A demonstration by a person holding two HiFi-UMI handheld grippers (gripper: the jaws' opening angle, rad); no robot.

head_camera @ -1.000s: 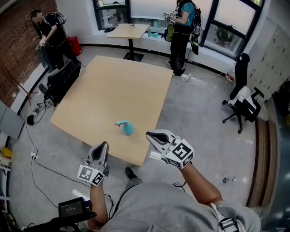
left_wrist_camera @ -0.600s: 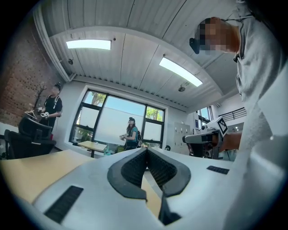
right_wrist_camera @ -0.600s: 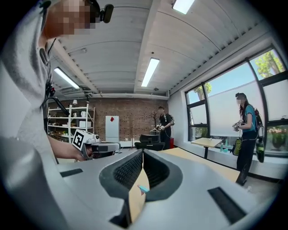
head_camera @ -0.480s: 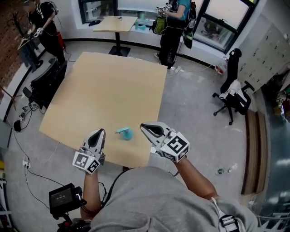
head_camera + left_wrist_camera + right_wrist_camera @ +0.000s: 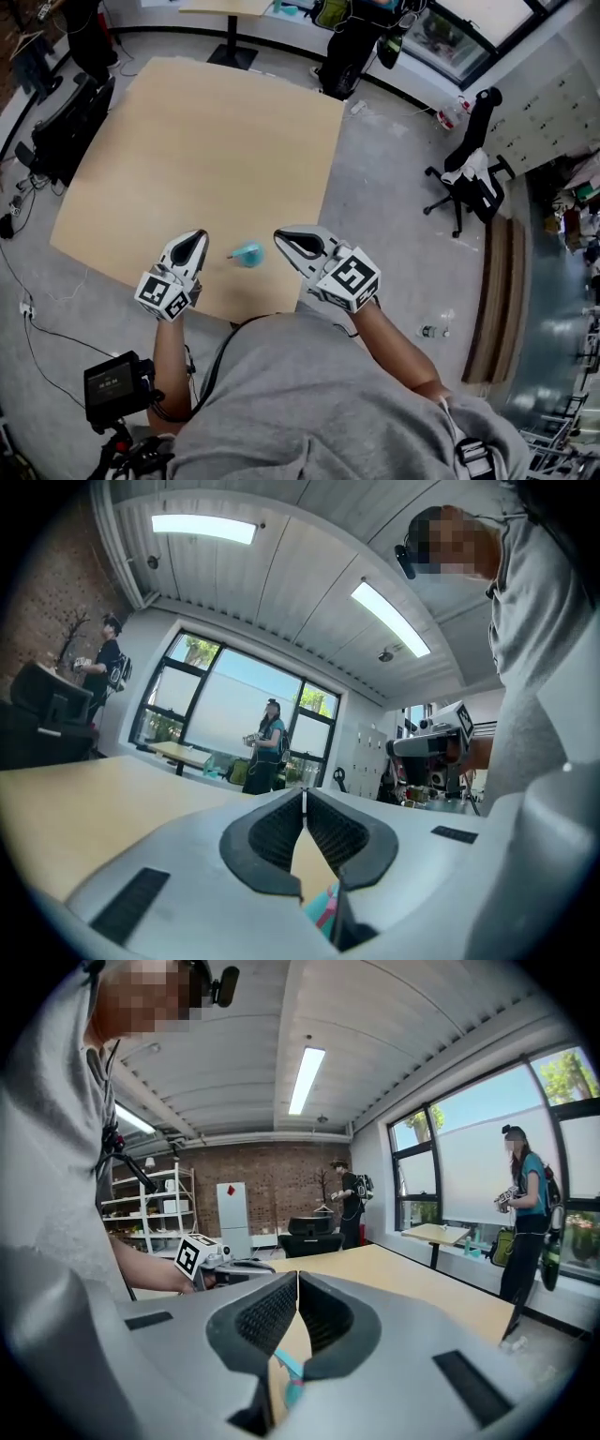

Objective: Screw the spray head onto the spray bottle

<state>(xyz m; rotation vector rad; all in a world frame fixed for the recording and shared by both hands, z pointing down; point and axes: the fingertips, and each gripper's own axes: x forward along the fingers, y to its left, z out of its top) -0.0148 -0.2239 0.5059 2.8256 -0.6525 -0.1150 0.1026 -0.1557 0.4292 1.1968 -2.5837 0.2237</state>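
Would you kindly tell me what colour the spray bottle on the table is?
The spray bottle is teal, clearest in the head view.

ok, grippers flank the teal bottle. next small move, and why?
Probably open both jaws first: left gripper and right gripper are shut and empty, either side of the teal spray bottle near the table edge, neither touching it.

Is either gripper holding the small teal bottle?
No, the teal bottle lies on the table between the left gripper and the right gripper, touching neither.
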